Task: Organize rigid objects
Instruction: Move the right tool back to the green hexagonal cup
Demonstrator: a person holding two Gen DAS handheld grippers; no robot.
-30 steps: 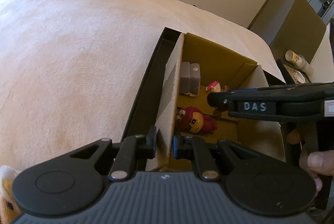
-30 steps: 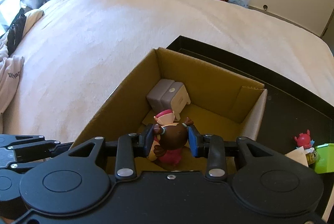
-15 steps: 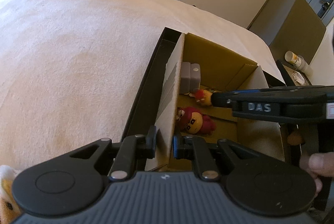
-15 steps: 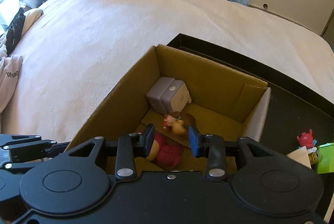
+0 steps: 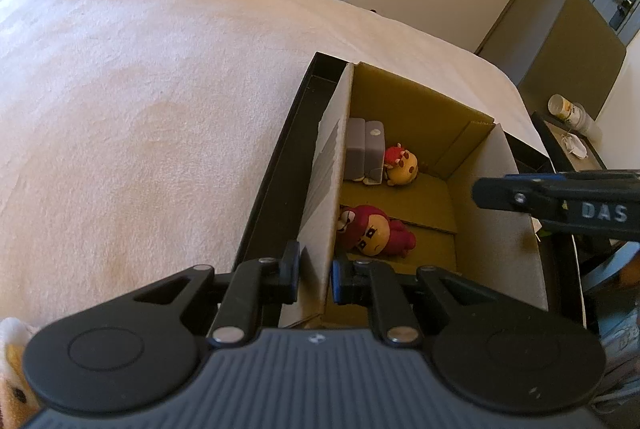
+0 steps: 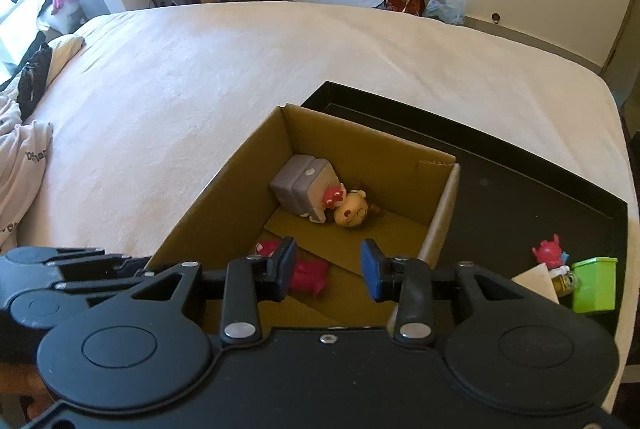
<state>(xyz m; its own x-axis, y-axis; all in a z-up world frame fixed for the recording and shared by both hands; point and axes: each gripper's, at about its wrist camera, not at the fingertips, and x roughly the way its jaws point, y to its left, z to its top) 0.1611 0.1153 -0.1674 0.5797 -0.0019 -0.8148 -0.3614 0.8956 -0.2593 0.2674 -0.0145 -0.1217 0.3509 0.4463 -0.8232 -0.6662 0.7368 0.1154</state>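
The small doll [image 6: 352, 211] lay on its side on the floor of the cardboard box [image 6: 360, 141], its head touching the grey block [image 6: 302, 187] at the far wall. A red doll [image 5: 372, 233] lay nearer, close to the left wall; in the right wrist view one finger of the right gripper covered part of it.

The right gripper [image 6: 328, 269] hung over the near part of the box, its pads spread apart with nothing between them. The left gripper [image 5: 314, 277] pinched the left wall of the box – one pad outside, one inside, with the cardboard pressed between them.

Partly hidden or unclear:
- The near end of the box was cut off by the gripper bodies in both views.
- The small doll's body below the head was hard to make out.
- In the left wrist view the right gripper entered from the right edge, side-on, so its jaws could not be read there.

The box stood inside a black tray [image 6: 520, 189] on a pale bed cover [image 6: 240, 69]. Elsewhere in the tray, well apart from the box, stood a green container [image 6: 594, 283] and a small red figure [image 6: 548, 253], with a pale card leaning just beside them – what lay behind the card could not be told.
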